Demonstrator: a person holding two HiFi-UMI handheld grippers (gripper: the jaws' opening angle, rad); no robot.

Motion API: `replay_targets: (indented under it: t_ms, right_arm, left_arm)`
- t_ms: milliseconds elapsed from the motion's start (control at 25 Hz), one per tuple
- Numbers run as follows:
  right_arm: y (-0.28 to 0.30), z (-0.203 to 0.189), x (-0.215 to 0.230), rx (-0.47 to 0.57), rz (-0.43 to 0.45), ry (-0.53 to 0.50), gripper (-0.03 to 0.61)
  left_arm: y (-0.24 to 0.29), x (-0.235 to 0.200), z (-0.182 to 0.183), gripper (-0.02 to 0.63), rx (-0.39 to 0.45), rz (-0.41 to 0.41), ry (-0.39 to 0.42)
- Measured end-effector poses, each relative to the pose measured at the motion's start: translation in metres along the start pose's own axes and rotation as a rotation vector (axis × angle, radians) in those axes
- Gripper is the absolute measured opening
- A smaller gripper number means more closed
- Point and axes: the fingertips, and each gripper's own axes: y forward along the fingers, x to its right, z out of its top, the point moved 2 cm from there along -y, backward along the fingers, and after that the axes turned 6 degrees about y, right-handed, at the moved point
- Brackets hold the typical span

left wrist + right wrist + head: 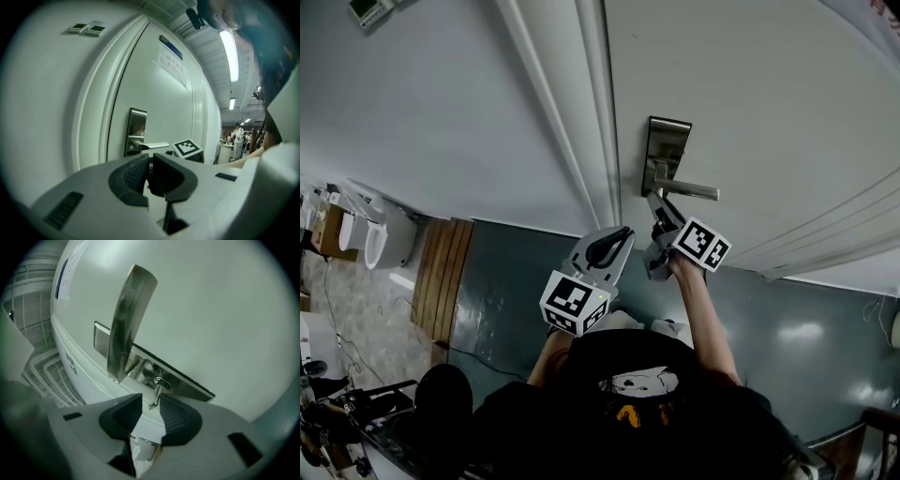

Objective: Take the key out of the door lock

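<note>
The steel lock plate [667, 150] sits on the white door [750, 103], with its lever handle [686, 191] pointing right. In the right gripper view a small metal key [158, 382] sticks out of the plate [183, 383] below the handle [125, 319], and its thin wire loop hangs between the jaws. My right gripper [151, 405] is open around that loop, close to the right pad. In the head view the right gripper [659, 214] is right under the handle and hides the key. My left gripper [617, 242] hangs back from the door, shut on nothing [151, 161].
The door frame [581, 112] runs left of the lock. A wooden slatted stand [443, 277] and white fixtures [380, 234] lie to the left on the floor. Down the corridor to the right, people stand by a table [237, 137].
</note>
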Motion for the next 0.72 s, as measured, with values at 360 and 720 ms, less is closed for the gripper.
replay_targets:
  t_ms: [360, 720]
  right_arm:
    - [0.007, 0.003, 0.011, 0.106, 0.027, 0.268, 0.040]
    - [0.002, 0.002, 0.012, 0.174, 0.029, 0.407, 0.021]
  left_arm:
    - [-0.012, -0.018, -0.002, 0.031, 0.002, 0.009, 0.004]
    - [-0.021, -0.021, -0.003, 0.031, 0.008, -0.009, -0.001]
